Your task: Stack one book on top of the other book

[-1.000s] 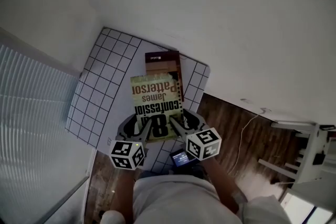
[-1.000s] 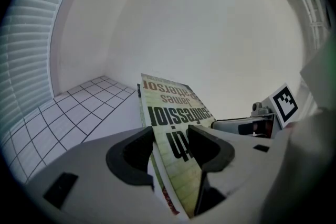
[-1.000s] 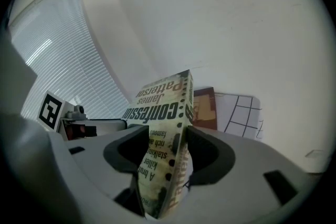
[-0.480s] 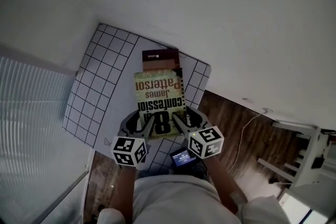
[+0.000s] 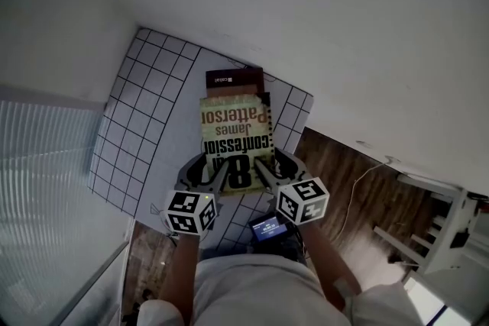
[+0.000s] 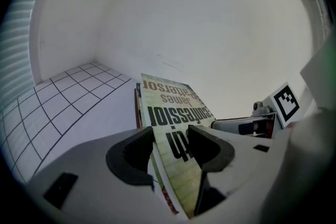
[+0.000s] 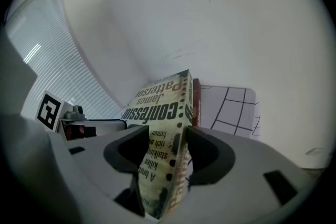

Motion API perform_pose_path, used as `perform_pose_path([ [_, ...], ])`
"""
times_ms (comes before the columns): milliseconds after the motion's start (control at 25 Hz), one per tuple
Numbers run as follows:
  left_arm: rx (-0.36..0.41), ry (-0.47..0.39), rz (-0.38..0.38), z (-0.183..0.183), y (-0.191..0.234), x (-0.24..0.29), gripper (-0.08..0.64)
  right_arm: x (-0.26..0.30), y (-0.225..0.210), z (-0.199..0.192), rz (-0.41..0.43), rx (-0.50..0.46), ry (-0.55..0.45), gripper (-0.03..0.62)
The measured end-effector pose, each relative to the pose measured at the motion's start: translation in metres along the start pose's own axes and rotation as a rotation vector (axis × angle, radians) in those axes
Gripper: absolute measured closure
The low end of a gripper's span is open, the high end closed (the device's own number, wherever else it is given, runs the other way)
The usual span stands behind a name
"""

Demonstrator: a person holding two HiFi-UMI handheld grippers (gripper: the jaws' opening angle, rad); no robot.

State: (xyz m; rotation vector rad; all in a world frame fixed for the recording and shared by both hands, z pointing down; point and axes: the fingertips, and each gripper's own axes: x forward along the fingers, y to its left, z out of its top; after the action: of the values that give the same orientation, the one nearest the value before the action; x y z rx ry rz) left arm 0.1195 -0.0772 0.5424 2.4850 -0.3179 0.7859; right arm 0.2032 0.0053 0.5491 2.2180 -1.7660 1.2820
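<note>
The left hand-held gripper (image 5: 215, 173) and right hand-held gripper (image 5: 263, 169) each clamp the glossy rectangular paperback (image 5: 235, 135), which overlaps a flat brown book (image 5: 234, 79).

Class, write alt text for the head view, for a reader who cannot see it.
Seen from above, the left tool and right tool each clamp the near edge of a yellow paperback, which covers most of a brown book lying on a gridded mat.
</note>
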Motion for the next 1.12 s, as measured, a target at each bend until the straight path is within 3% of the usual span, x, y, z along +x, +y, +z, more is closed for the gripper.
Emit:
perform_pose_path([
  [720,-0.023,0.065,0.010,0.011,0.022,0.046,0.341,0.040,-0.031,0.016,0.002,-0.004,0.073,0.358],
  [1120,-0.029,0.069,-0.004,0.022,0.028,0.054,0.342,0.048,-0.033,0.031,-0.005,-0.028,0.063,0.358],
])
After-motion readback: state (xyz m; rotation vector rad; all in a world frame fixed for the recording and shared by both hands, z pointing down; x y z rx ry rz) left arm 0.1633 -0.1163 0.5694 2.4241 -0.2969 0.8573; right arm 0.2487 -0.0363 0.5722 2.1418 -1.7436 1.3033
